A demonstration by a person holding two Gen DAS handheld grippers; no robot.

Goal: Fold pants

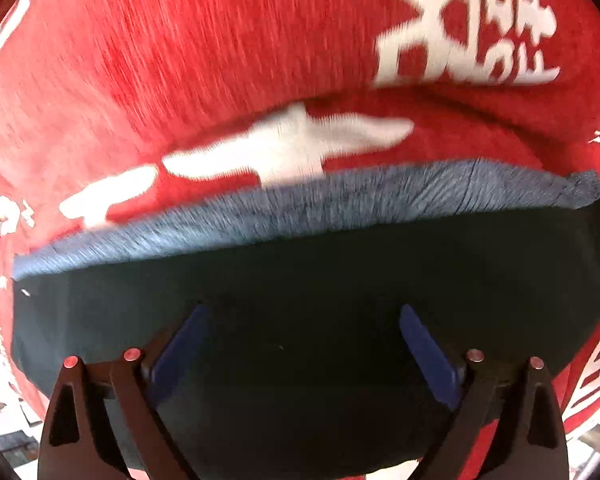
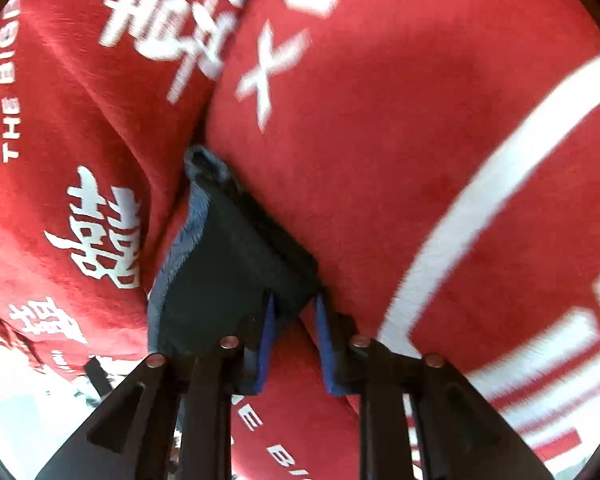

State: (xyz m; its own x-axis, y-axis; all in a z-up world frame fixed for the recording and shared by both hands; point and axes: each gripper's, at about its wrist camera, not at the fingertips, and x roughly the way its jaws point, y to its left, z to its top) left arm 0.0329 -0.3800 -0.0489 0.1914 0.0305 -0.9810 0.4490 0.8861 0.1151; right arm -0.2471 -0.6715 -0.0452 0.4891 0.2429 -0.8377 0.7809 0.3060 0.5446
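My left gripper (image 1: pixel 300 340) is spread wide over the dark pants (image 1: pixel 300 272), touching nothing. Right gripper (image 2: pixel 294 320), narrowly parted, has a pants corner just ahead on the red blanket (image 2: pixel 380 140). Soft, limp, fleece-lined fabric; I'd pinch folded edges.

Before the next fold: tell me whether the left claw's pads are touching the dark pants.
Apart. In the left wrist view the left claw stands wide open, both blue pads clear of the dark pants beneath.
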